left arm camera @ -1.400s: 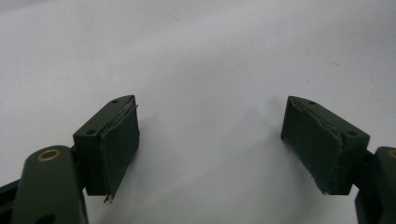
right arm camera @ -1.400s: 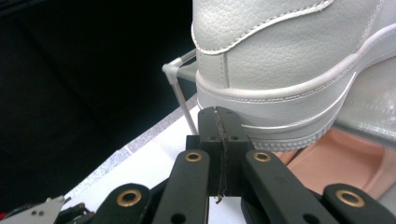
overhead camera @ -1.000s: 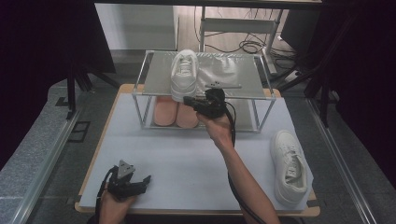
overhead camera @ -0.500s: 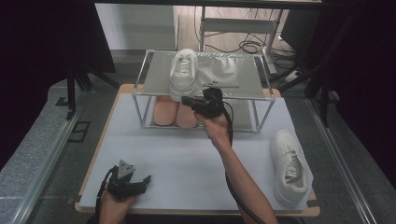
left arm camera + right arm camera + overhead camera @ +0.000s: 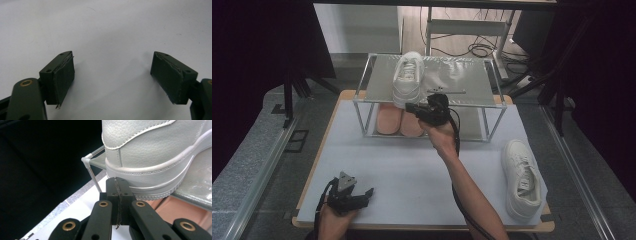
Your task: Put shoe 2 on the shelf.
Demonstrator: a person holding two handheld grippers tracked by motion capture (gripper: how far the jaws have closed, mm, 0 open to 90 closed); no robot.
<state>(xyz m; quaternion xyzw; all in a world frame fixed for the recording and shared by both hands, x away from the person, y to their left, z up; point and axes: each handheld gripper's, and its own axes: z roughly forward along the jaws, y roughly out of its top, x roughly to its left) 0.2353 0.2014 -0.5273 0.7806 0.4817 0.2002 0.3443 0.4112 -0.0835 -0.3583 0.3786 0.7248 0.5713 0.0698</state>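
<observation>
A white sneaker [image 5: 407, 79] lies on the top shelf of a metal rack [image 5: 464, 80], its heel hanging over the front edge. My right gripper [image 5: 410, 106] is shut with nothing between its jaws. In the right gripper view its tips [image 5: 117, 182] sit right against the sole at the sneaker's heel [image 5: 150, 157]. A second white sneaker [image 5: 522, 177] lies on the table at the right front. My left gripper [image 5: 368, 193] rests low at the table's front left, and the left gripper view shows it open [image 5: 112, 72] over bare white table.
A pair of salmon-coloured shoes [image 5: 399, 122] stands on the table under the rack's shelf. The white table top [image 5: 412, 170] has a wooden rim. Dark curtains and stand legs flank the table, with cables on the floor behind.
Almost nothing: my right gripper has edged slightly toward the sneaker's heel. The left gripper has stayed put.
</observation>
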